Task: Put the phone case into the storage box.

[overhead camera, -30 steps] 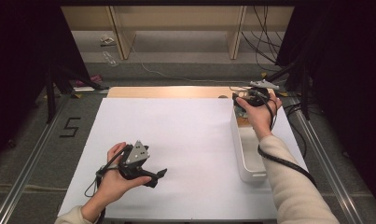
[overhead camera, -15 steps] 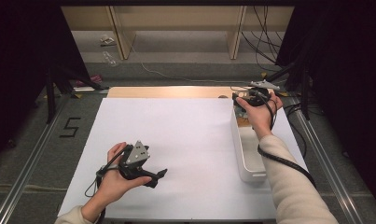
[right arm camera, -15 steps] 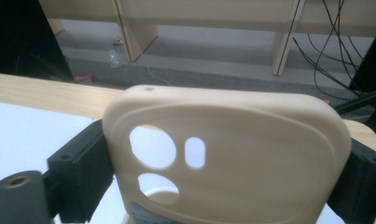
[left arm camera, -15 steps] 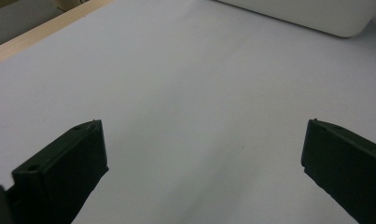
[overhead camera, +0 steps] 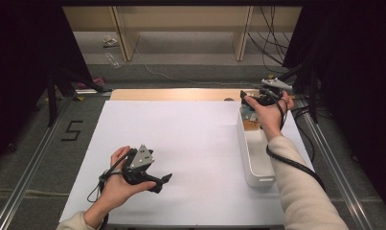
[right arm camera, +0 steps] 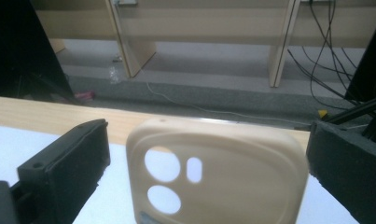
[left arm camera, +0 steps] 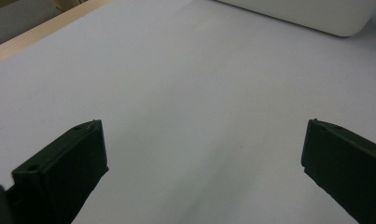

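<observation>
Looks like you're dropping that cream phone case [right arm camera: 218,175] into the far end of the white bin [overhead camera: 257,167], so let the right tool [overhead camera: 250,101] finish the release cleanly. Its jaws have just been opening and now stand spread wide, with the case upright between them and a clear gap on both sides, so neither pad presses on it. My guess is that the case is resting on something in the bin, though I can't see its bottom edge in the right gripper view.

To do this bit well, I'd pull the right tool straight back and up along its own line. Don't swing sideways, or a jaw could clip the case's edge and tip it over. Keep the jaws as wide as they are until they're past the case.

From the right tool, the case sits dead ahead and close, centred between the jaws, camera cutouts toward the left jaw.

Your left tool [overhead camera: 150,175] is also spread and holds nothing, hovering low over the bare white tabletop [left arm camera: 199,93], with the bin well ahead of it. I'd leave it parked there.
</observation>
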Motion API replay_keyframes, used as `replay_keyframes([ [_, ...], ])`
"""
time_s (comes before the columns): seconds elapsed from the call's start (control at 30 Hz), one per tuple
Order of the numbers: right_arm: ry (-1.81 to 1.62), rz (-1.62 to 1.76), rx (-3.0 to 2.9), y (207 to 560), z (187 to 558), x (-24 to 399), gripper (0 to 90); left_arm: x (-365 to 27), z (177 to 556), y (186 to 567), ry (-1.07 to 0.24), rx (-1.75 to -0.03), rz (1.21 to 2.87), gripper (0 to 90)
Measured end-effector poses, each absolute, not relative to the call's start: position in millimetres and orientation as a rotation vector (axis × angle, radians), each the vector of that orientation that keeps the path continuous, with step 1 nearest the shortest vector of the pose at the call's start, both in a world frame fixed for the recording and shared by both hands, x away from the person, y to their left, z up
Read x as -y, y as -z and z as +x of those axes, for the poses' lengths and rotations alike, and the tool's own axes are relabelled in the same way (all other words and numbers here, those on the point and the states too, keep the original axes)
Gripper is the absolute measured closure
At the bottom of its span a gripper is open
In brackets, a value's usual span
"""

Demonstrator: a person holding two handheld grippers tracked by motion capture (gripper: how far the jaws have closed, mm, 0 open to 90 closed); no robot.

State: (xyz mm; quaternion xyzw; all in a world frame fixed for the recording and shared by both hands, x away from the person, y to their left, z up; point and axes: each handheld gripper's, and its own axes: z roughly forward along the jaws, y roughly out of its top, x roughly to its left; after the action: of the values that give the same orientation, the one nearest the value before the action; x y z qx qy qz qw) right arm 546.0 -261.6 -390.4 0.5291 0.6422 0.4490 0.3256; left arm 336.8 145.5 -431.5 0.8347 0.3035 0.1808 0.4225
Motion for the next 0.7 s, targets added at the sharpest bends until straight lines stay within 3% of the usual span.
replay_keyframes([
  [0.7, -1.196, 1.323, -1.668, 372.4, 526.7, 265.8, 6.3, -145.6, 336.8, 431.5, -0.455, -0.763, 2.087, 0.0],
])
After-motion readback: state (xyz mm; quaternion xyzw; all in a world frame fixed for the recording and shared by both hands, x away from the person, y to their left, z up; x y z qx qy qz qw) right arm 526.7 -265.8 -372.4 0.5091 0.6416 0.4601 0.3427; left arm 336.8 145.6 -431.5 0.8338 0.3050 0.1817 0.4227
